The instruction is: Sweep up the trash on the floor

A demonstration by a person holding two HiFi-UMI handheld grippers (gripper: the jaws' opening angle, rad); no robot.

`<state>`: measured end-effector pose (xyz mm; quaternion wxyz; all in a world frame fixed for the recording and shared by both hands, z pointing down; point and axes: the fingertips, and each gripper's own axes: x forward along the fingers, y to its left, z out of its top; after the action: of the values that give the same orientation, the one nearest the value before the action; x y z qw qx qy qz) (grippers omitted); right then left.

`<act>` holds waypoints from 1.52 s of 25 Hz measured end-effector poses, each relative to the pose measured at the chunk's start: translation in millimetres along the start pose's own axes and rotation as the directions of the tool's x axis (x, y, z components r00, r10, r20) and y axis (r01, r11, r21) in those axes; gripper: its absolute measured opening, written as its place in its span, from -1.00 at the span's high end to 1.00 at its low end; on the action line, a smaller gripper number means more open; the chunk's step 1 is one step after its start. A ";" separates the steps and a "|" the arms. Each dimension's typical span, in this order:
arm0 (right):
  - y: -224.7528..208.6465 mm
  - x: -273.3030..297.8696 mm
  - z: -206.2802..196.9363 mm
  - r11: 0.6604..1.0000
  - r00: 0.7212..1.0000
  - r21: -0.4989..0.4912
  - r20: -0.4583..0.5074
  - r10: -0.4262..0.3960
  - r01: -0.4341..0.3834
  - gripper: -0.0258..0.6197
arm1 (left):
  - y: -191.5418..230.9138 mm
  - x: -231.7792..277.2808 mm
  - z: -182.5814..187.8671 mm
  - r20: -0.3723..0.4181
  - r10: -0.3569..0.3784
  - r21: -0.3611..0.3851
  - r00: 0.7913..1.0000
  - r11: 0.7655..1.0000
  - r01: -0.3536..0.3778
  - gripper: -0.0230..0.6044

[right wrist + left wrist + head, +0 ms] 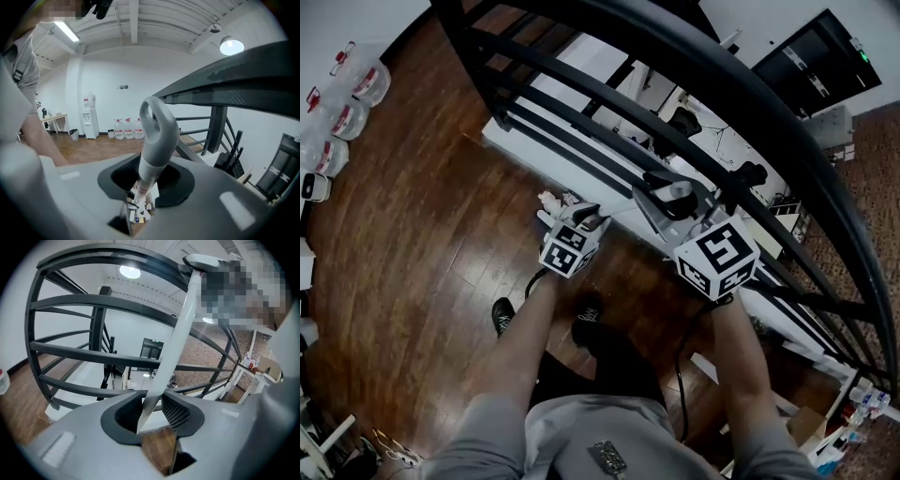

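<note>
Two grippers under the black railing (694, 52), left gripper (152, 411) clamped on a white handle (180, 333), right gripper (147, 180) clamped on a grey loop-ended handle (157, 136), lower ends hidden, trash (139, 210) at the railing's foot, half hidden.

Head view looks steeply down; gripper views look along their jaws; all share the railing (675, 56) (93, 303) (243, 89).
</note>
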<state>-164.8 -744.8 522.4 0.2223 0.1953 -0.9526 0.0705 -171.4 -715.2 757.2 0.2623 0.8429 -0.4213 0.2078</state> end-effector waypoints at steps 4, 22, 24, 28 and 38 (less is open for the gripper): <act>5.3 -20.6 0.3 1.000 1.000 0.030 0.023 -0.003 0.002 0.67 | -19.8 -10.0 0.1 -0.057 -0.029 0.042 0.998 0.999 0.032 0.52; 253.8 -251.5 24.5 0.955 0.948 0.157 0.157 -0.277 0.253 0.69 | -262.6 -219.5 -69.4 -0.159 -0.282 0.275 0.946 0.908 0.317 0.55; 283.3 -293.1 21.5 0.928 0.922 0.180 0.152 -0.355 0.328 0.68 | -306.3 -239.6 -77.5 -0.186 -0.344 0.317 0.921 0.866 0.387 0.55; 333.3 -386.5 -6.9 0.852 0.856 0.246 0.128 -0.501 0.462 0.69 | -410.4 -261.0 -105.1 -0.262 -0.458 0.371 0.849 0.764 0.527 0.55; 463.2 -641.9 -136.4 0.532 0.581 0.403 0.001 -0.814 0.745 0.69 | -700.9 -292.2 -219.0 -0.525 -0.633 0.417 0.569 0.391 0.821 0.55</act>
<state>231.9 -72.7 332.4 0.0993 0.6438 -0.7496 0.1175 211.2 -48.6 573.0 0.0892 0.9361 0.1323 0.3134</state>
